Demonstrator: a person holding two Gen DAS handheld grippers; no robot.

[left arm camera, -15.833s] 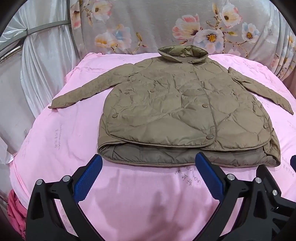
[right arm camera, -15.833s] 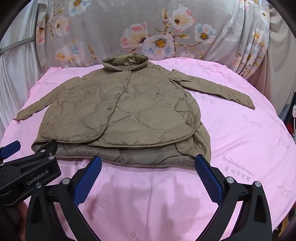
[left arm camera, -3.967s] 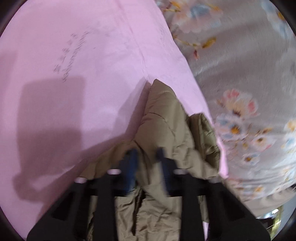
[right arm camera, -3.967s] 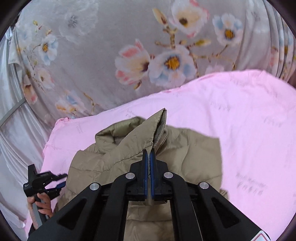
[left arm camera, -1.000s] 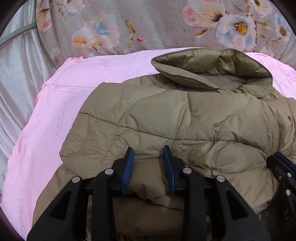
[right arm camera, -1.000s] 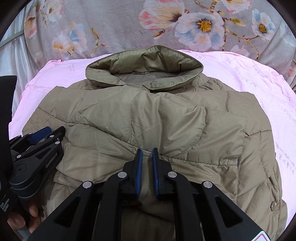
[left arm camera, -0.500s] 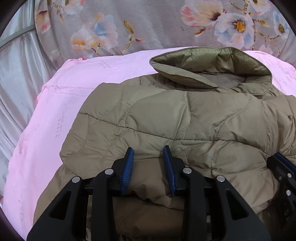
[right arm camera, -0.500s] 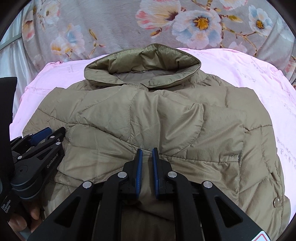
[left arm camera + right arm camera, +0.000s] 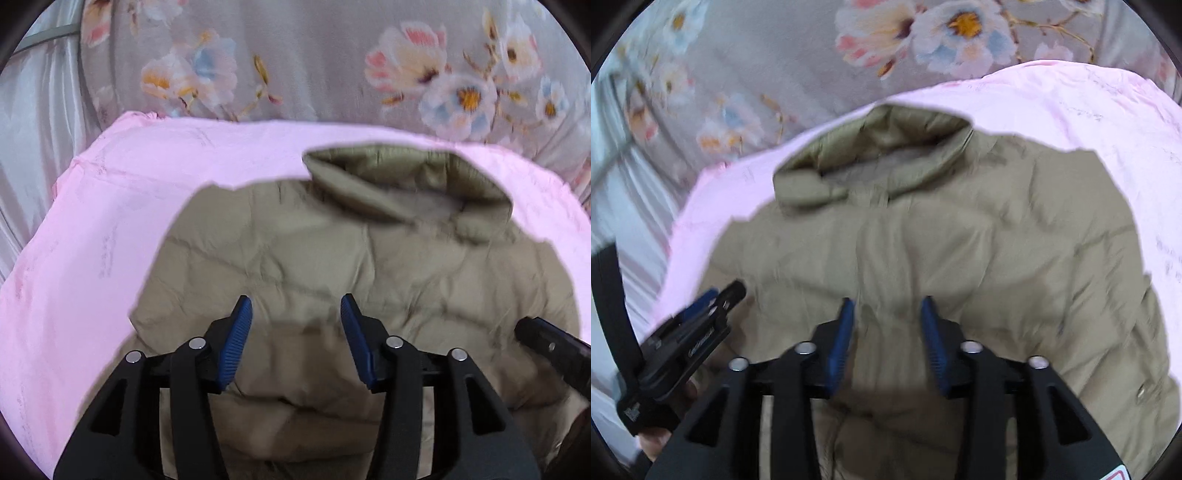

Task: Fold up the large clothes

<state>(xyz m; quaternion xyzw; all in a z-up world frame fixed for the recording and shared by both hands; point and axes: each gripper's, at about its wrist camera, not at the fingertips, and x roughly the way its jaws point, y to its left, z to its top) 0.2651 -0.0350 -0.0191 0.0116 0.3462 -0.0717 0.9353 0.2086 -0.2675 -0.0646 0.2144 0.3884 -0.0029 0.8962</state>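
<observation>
An olive quilted jacket (image 9: pixel 332 266) lies folded on the pink bedcover (image 9: pixel 92 258), collar (image 9: pixel 406 184) at the far end. It also shows in the right wrist view (image 9: pixel 960 251), with its collar (image 9: pixel 879 155) towards the curtain. My left gripper (image 9: pixel 295 332) is open just above the jacket's near fold, holding nothing. My right gripper (image 9: pixel 886 332) is open above the same near part, holding nothing. The left gripper also shows at the left of the right wrist view (image 9: pixel 698 321). The right gripper's tip shows at the right edge of the left wrist view (image 9: pixel 550 347). Both views are motion-blurred.
A grey floral curtain (image 9: pixel 314 55) hangs behind the bed and shows in the right wrist view (image 9: pixel 775 55). The pink bedcover (image 9: pixel 1089 110) extends right of the jacket. A pale drape (image 9: pixel 33 110) hangs at the left.
Both grippers have opened and let go of the jacket's folded edge. Both have lifted and drawn back a little; the right wrist view has tilted.
</observation>
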